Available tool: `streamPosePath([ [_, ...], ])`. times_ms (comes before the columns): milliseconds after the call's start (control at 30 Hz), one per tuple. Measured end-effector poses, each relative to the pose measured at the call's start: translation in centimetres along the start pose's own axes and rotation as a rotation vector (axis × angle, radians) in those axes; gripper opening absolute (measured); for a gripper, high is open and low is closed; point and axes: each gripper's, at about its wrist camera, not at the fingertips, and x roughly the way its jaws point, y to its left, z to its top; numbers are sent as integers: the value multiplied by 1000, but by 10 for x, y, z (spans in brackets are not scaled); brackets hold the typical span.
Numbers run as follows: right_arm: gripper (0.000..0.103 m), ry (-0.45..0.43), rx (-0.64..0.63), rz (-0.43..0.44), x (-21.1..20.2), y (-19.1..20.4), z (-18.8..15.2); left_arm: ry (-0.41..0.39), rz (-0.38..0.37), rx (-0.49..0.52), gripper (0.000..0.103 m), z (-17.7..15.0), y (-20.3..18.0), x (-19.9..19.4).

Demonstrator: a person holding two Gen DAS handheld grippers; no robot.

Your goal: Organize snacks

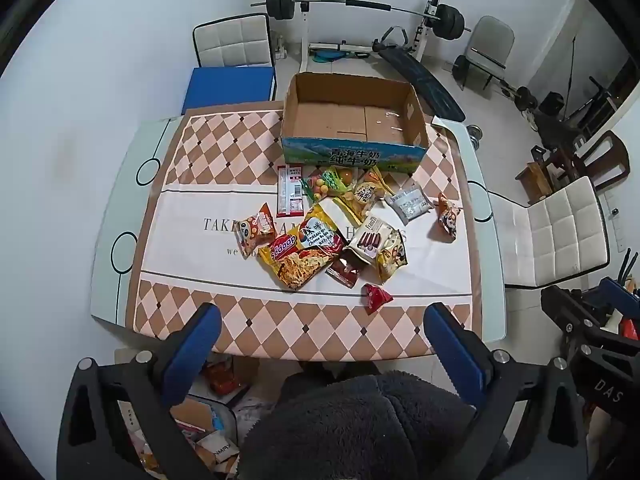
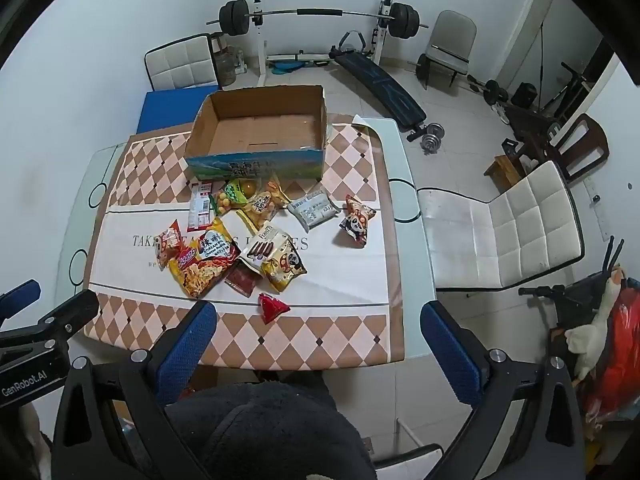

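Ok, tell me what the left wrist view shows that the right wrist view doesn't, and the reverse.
Only the left wrist view: clutter of boxes and packets on the floor under the table's near edge, and the right tongs' black body at its right edge.

Only the right wrist view: a white plush goose against something red on the far right, and the left tongs' body at its left edge.

Both: the empty cardboard box, the loose snack packets before it, the small red packet nearest, the barbell rack, and each view's own tongs open and empty.
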Motion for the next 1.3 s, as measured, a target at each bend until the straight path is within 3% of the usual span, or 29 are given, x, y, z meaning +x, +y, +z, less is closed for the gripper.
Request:
streamPosePath([
  [1300, 103, -2, 2, 9, -8, 1, 0, -13, -7, -3, 103, 11, -7, -10],
])
